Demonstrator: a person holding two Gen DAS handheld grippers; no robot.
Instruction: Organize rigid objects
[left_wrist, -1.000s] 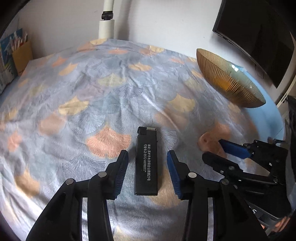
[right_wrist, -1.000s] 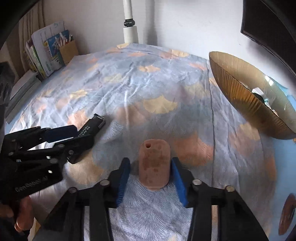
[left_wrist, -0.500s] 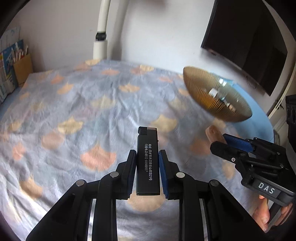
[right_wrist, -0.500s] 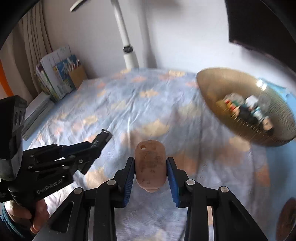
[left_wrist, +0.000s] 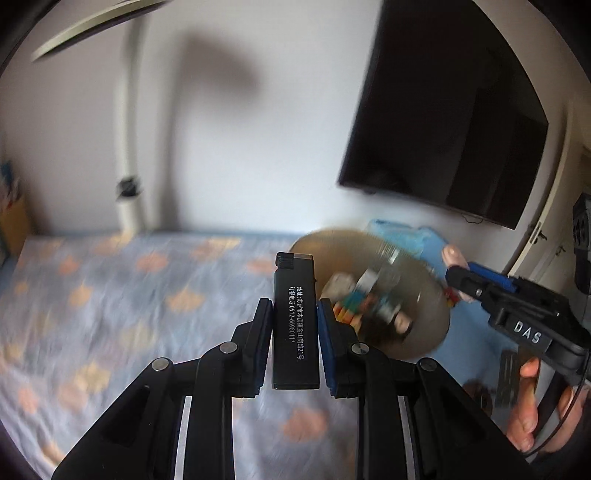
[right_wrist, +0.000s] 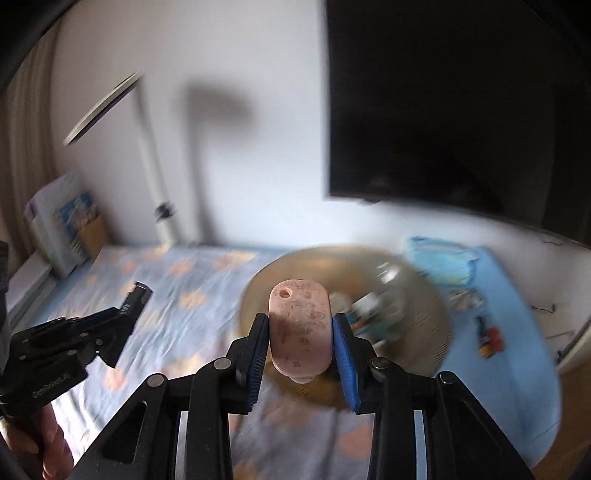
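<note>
My left gripper (left_wrist: 294, 310) is shut on a black lighter (left_wrist: 295, 321) with white print and holds it in the air above the patterned cloth (left_wrist: 110, 314). My right gripper (right_wrist: 300, 325) is shut on a pink speckled oblong tag (right_wrist: 299, 328) with a small hole, raised in front of the gold bowl (right_wrist: 424, 306). The gold bowl (left_wrist: 428, 306) holds several small items and sits to the right. The right gripper also shows in the left wrist view (left_wrist: 458, 275), and the left gripper in the right wrist view (right_wrist: 133, 299).
A dark wall screen (left_wrist: 450, 122) hangs above the bowl. A white lamp pole (left_wrist: 127, 155) stands at the back. Books and a box (right_wrist: 70, 225) stand at the far left. Blue packaging (right_wrist: 439, 258) and small items (right_wrist: 489, 338) lie beyond the bowl.
Both grippers closed on their objects, lifted them off the cloth and moved up toward the bowl. The views are now motion-blurred and tilted higher.
</note>
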